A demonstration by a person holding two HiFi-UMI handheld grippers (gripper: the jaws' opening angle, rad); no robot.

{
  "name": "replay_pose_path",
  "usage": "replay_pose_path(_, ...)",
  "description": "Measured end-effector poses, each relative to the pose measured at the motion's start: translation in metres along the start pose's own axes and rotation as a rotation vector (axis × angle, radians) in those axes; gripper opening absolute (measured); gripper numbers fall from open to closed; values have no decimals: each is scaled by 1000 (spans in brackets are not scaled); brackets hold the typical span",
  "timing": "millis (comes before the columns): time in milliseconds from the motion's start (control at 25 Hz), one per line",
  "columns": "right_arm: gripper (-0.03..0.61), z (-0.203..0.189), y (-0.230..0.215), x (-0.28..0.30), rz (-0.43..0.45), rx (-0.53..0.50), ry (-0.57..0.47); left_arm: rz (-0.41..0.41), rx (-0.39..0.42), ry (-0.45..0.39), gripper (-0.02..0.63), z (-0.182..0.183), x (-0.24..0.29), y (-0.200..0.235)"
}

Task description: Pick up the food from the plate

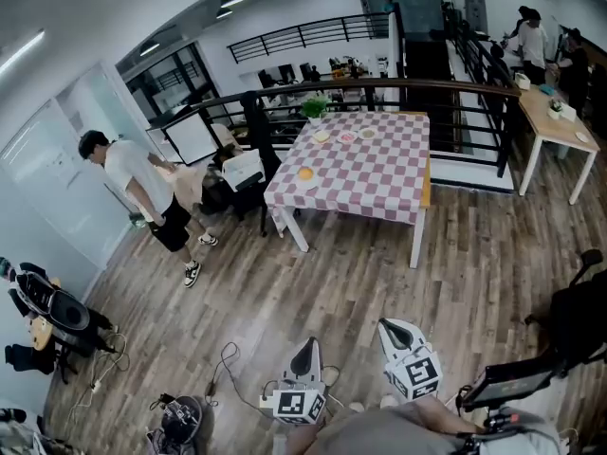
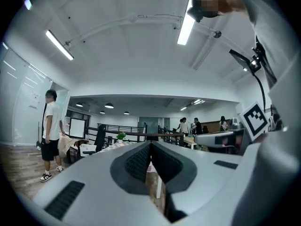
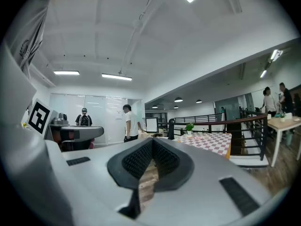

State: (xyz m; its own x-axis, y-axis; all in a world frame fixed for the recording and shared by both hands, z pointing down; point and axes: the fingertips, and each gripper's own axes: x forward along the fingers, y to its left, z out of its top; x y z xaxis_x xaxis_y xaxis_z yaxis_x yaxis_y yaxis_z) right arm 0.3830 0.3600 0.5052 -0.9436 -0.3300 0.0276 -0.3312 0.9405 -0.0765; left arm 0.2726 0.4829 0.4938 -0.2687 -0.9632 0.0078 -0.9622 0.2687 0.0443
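Note:
A table with a pink-and-white checkered cloth [image 1: 365, 164] stands far across the room. On it lie a plate with an orange piece of food [image 1: 304, 172] near the left edge and three small plates [image 1: 346, 136] further back. My left gripper [image 1: 305, 351] and right gripper [image 1: 392, 330] are low in the head view, well away from the table, side by side and pointing level. Both are shut with nothing between the jaws, as the left gripper view [image 2: 150, 146] and right gripper view [image 3: 152, 143] show. The checkered table [image 3: 207, 139] is distant in the right gripper view.
A person in a white shirt [image 1: 142, 190] stands left of the table beside a chair draped with clothes [image 1: 223, 180]. A black railing [image 1: 455, 102] runs behind the table. A wooden side table [image 1: 555, 121] is at right. Cables and gear [image 1: 180, 413] lie on the floor near me.

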Motion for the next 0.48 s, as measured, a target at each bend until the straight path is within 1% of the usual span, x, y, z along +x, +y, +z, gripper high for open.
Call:
replay_pose_path(80,9,-1,-8,-2,-6,-15,-19,8,7,-6,-8,-1,-2,-9)
replay_pose_path(160,11,-7,-15,-1,-9,-37,-25,44,-8,-7,-8,-8,-4,-12)
replay_pose_path(280,10,-22,-21,5,10,-23,-4,85,-38,11,-8,-27,-4,-18)
replay_pose_path(360,10,-28,-18,3,33,2,12,81,-36,22,-8,-33,-3,-27)
replay_pose_path(480,9,-35,-12,-1,65,31,39,48,-15,21,-8,-28,5,-38)
